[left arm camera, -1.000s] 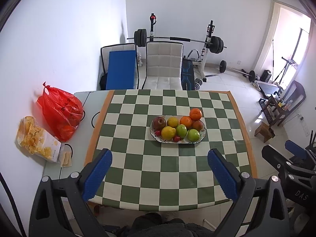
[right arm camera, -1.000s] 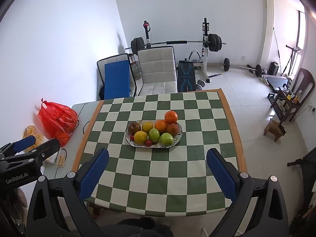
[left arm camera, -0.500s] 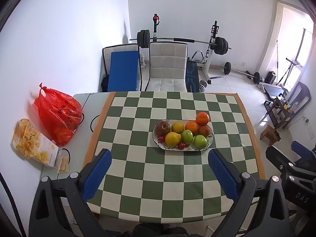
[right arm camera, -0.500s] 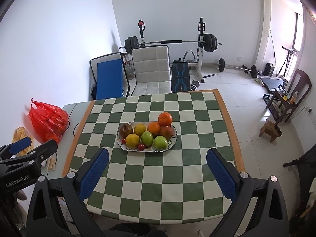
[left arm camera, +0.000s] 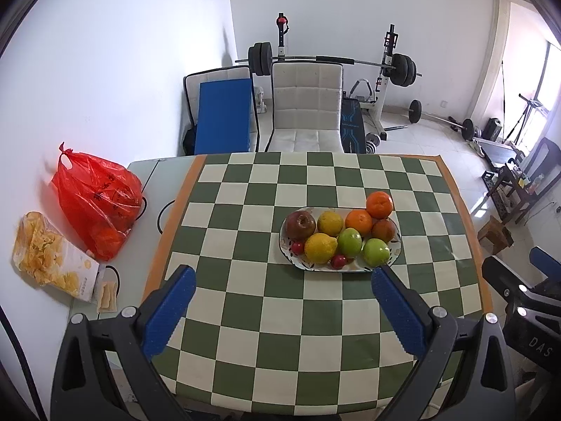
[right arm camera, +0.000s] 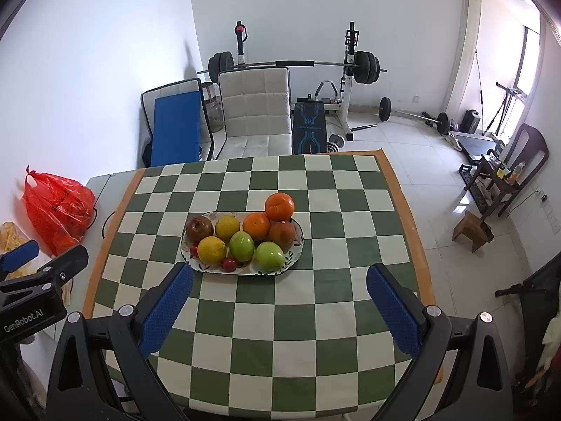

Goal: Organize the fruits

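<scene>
A white oval plate [left arm camera: 395, 251] [right arm camera: 296, 258] sits mid-table on the green-and-white checked cloth [left arm camera: 280, 315]. It holds a dark red apple [left arm camera: 299, 224], lemons [left arm camera: 319, 247], oranges [left arm camera: 379, 204], green apples [left arm camera: 376, 252] and small red fruits [left arm camera: 338, 261]. My left gripper [left arm camera: 283, 286] is open and empty above the near part of the table. My right gripper [right arm camera: 279, 286] is open and empty, just short of the plate. Each gripper shows at the edge of the other's view.
A red plastic bag [left arm camera: 96, 198] with fruit and a bag of chips [left arm camera: 49, 259] lie on the bare table strip at the left. A white chair [left arm camera: 306, 108], a blue pad [left arm camera: 224, 117] and a barbell rack [left arm camera: 333, 63] stand behind the table.
Both grippers have moved forward towards the table and the plate, which now looks larger and nearer. Both stay open.
</scene>
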